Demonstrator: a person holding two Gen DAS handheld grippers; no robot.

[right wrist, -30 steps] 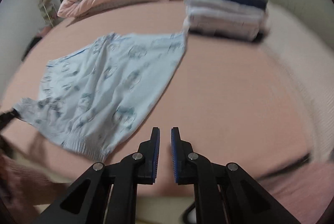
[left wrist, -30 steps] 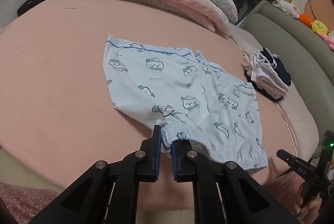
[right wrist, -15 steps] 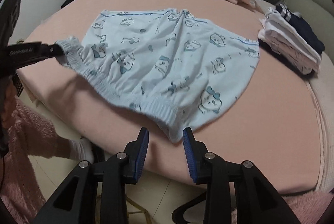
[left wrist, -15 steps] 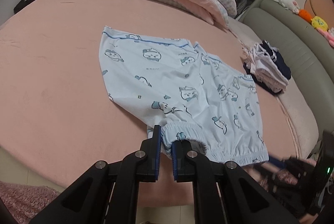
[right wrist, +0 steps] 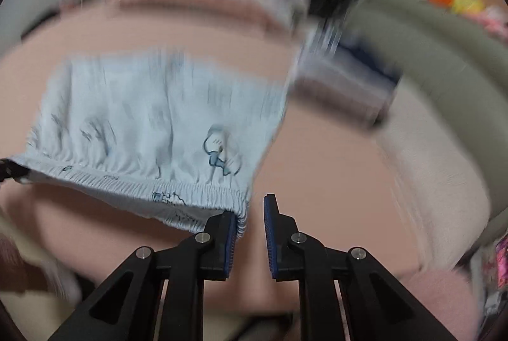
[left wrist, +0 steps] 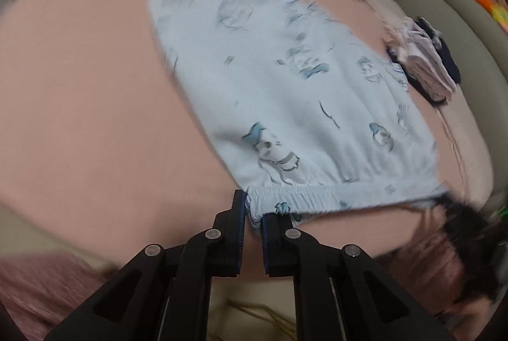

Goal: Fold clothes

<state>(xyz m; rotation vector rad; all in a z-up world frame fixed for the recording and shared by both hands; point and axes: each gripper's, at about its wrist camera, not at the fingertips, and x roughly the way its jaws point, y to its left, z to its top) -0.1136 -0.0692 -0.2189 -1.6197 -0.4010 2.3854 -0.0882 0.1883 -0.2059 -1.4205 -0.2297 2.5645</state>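
On the left, the left gripper (left wrist: 253,225) pinches one end of the elastic waistband of the pale blue printed shorts (left wrist: 285,93), its pads pressed together on the gathered cloth, probably to anchor that corner. The shorts lie spread on the pink bed (left wrist: 79,86), legs away from the person, waistband at the near edge. At the waistband's other end, the right gripper (right wrist: 250,233) has just been closing; the corner of the band lies against its left pad, but a clear gap remains to the right pad, so it does not yet grip. Both ends held would let the waistband be lifted evenly. Further right sits a stack of folded clothes (left wrist: 425,71) beside the grey padded bed surround (left wrist: 460,32).
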